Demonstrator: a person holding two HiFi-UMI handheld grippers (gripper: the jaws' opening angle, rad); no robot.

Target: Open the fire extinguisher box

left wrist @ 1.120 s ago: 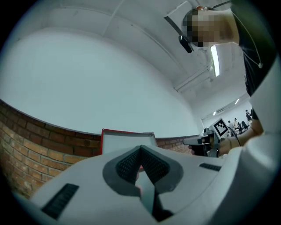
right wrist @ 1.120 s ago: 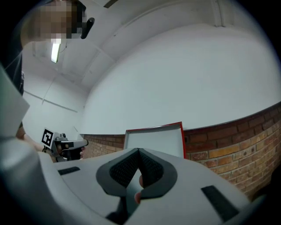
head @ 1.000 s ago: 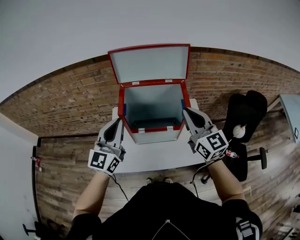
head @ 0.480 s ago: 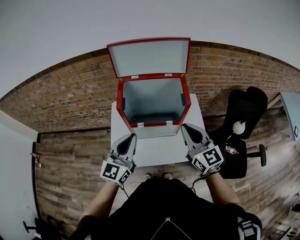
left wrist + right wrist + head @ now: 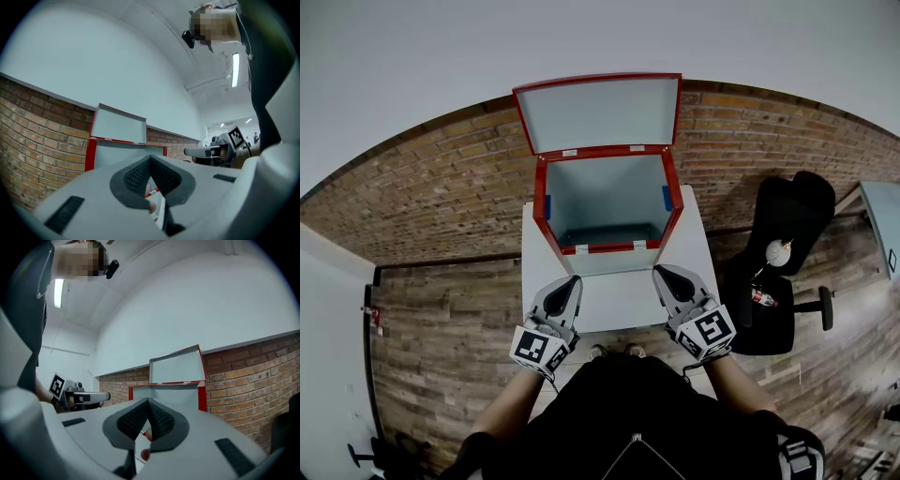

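The red fire extinguisher box (image 5: 603,249) stands on a white table (image 5: 619,302) with its lid (image 5: 598,112) swung up and back, and its pale inside shows nothing in it. My left gripper (image 5: 572,281) is shut and holds nothing, a short way in front of the box's left front corner. My right gripper (image 5: 660,272) is also shut and holds nothing, just off the right front corner. In the left gripper view the closed jaws (image 5: 150,161) point at the box (image 5: 112,152). In the right gripper view the closed jaws (image 5: 147,404) face the raised lid (image 5: 177,365).
A brick wall band (image 5: 441,187) runs behind the table. A black office chair (image 5: 787,239) with a white round object (image 5: 778,255) stands to the right on the wooden floor (image 5: 441,356). Another table edge (image 5: 883,225) shows at far right.
Both grippers have drawn back from the box's sides toward my body and come closer together. The box stays open.
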